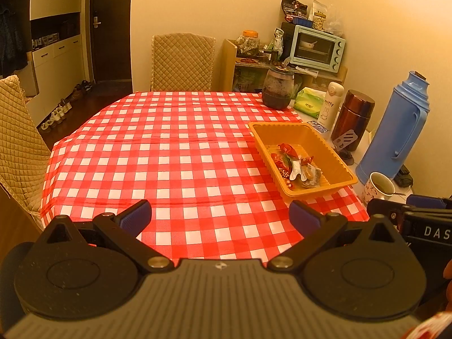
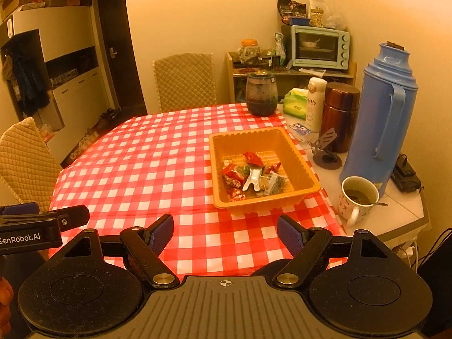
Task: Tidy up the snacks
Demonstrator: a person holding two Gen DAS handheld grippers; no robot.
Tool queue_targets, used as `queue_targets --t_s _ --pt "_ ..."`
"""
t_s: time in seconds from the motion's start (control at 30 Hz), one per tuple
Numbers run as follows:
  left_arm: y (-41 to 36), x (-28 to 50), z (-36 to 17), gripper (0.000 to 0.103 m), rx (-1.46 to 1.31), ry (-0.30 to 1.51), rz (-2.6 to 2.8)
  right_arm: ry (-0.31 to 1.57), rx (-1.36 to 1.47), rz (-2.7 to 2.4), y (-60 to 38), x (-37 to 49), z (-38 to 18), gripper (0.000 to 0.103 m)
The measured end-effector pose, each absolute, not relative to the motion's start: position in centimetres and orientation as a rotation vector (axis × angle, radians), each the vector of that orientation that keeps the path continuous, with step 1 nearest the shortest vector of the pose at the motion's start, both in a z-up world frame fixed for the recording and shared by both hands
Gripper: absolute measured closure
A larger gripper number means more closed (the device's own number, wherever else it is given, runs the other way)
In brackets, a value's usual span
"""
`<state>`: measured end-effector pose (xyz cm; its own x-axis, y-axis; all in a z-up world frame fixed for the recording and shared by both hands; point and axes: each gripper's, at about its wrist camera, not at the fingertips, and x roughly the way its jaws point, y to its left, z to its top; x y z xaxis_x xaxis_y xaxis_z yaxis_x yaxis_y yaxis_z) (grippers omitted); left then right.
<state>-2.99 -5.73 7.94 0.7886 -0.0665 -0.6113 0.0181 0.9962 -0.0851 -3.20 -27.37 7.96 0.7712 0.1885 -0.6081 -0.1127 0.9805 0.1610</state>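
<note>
Fingers of the left gripper (image 1: 220, 217) and right gripper (image 2: 225, 233) stand apart and empty above the checked tablecloth (image 2: 147, 152). Snacks (image 2: 251, 176) lie piled in the orange tray (image 2: 271, 202), just ahead; gathering looks done, so next likely comes tidying or nothing more

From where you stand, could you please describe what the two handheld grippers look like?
Both match: the left gripper and right gripper each have a ribbed grey body, two round black discs, black linkage arms with brass-coloured pivots, and blue textured pads. White lettering marks their sides. No cables show.
</note>
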Motion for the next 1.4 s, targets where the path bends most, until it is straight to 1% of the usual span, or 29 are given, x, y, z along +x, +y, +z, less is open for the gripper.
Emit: queue_targets --t_s 1.4 --pt "-5.71 -3.09 7.85 0.0 -0.08 0.66 -0.046 0.664 0.131 0.158 -27.46 -3.28 8.06 0.023"
